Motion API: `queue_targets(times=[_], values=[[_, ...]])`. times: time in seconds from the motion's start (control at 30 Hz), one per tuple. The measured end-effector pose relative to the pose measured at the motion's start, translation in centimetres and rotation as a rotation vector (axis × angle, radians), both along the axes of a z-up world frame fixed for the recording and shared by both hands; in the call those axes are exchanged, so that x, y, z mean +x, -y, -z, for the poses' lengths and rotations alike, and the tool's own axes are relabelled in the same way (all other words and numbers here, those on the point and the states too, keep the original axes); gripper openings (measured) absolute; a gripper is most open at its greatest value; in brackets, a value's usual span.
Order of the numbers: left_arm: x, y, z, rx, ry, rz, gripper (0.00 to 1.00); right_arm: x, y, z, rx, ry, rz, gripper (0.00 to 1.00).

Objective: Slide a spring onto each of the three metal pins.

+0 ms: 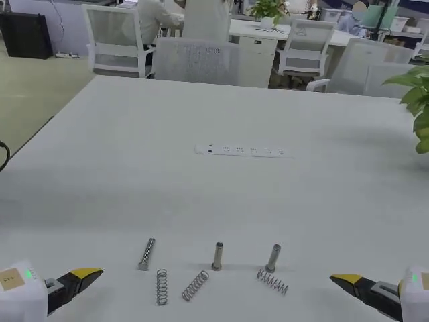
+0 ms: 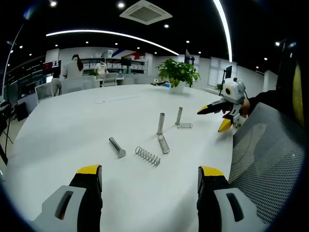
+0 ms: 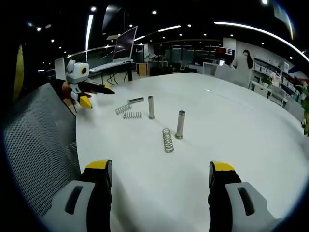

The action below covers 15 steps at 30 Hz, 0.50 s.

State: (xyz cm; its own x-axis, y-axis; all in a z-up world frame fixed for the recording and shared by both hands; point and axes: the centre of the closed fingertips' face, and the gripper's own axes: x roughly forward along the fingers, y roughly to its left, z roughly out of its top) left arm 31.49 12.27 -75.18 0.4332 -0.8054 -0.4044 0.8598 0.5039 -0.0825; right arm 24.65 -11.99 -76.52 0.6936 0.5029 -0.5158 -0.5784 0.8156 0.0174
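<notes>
Three metal pins sit near the table's front edge. The left pin (image 1: 146, 254) lies flat, while the middle pin (image 1: 218, 256) and the right pin (image 1: 273, 257) stand upright. Three bare springs lie in front of them: one (image 1: 161, 286) at the left, one (image 1: 195, 285) beside it, one (image 1: 273, 281) by the right pin. My left gripper (image 1: 86, 276) (image 2: 149, 172) is open and empty, left of the parts. My right gripper (image 1: 345, 280) (image 3: 160, 167) is open and empty at the right. The nearest spring (image 3: 167, 140) lies beside a standing pin (image 3: 180, 124).
A white power strip (image 1: 242, 150) lies mid-table beyond the pins. Office chairs (image 1: 194, 60) line the far edge, with a person seated behind them. A potted plant (image 1: 419, 107) leans in at the right. A mesh chair back (image 3: 38, 145) stands close behind the grippers.
</notes>
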Motion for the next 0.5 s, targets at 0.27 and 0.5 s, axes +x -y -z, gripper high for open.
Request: queue_targets(times=[0.27, 0.5], values=[[0.03, -0.10, -0.04, -0.003, -0.002, -0.008, 0.78, -0.03, -0.03, 0.05, -0.001, -0.004, -0.003, 0.82], [0.34, -0.19, -0.19, -0.006, -0.001, -0.015, 0.77, 0.03, -0.05, 0.03, 0.001, -0.002, -0.003, 0.82]])
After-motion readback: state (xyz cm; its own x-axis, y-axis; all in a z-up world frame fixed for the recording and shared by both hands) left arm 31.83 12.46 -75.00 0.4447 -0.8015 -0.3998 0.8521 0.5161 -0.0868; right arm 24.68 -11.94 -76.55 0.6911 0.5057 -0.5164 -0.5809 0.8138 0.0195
